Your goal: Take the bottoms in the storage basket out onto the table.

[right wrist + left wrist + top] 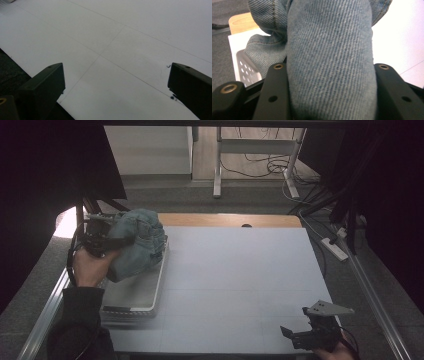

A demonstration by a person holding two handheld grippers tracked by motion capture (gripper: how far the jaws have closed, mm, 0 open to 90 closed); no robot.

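Note:
A bundle of light blue denim jeans (136, 244) hangs above the white perforated basket (135, 295) at the table's left. My left gripper (117, 242) is shut on a thick fold of the jeans (329, 62), which bulges up between its two black jaws. The basket's holed wall (244, 68) shows below the cloth. At the table's near right corner my right gripper (290, 334) is held low and open, its jaws wide apart over the bare white table top (120, 50) with nothing between them.
The white table top (235, 280) stretches between the two hands. A wooden strip (225, 220) runs along its far edge. Beyond it are grey floor, desk legs and loose cables (270, 167). A power strip (334, 247) lies to the right of the table.

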